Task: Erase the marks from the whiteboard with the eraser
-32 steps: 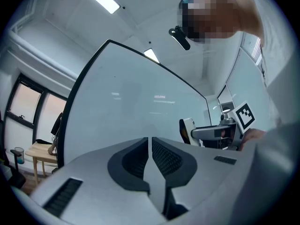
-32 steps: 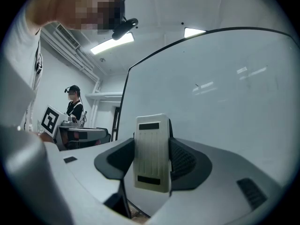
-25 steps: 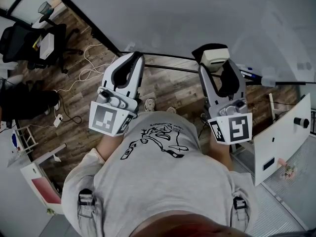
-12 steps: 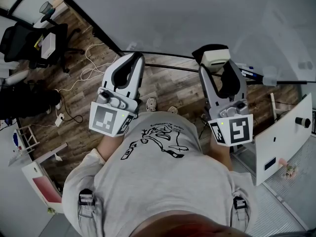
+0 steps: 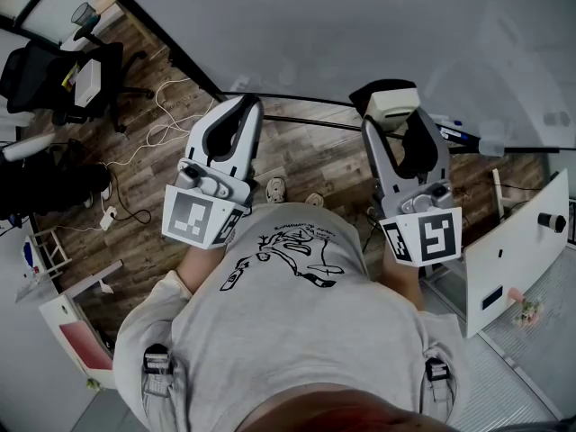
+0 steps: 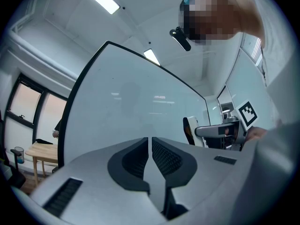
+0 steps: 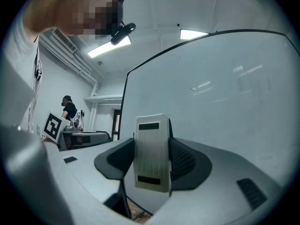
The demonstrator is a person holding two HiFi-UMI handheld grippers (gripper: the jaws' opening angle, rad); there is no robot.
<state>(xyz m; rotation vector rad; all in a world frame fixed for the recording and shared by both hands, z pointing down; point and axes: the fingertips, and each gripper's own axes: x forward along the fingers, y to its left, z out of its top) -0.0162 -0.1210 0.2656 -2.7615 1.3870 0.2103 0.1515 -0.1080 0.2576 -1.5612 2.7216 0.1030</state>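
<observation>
1. Two grey plastic two-jaw grippers: the left gripper [image 6: 150,142] and the right gripper [image 7: 152,144].
2. Two white cubes with black square markers, one cube [image 5: 200,216] on the left, the other cube [image 5: 425,235] on the right.
3. One cream rectangular eraser [image 5: 393,104], between the right jaws.
4. One large black-framed white whiteboard [image 5: 360,25], far.
5. One black office chair [image 5: 40,75], far left.
</observation>
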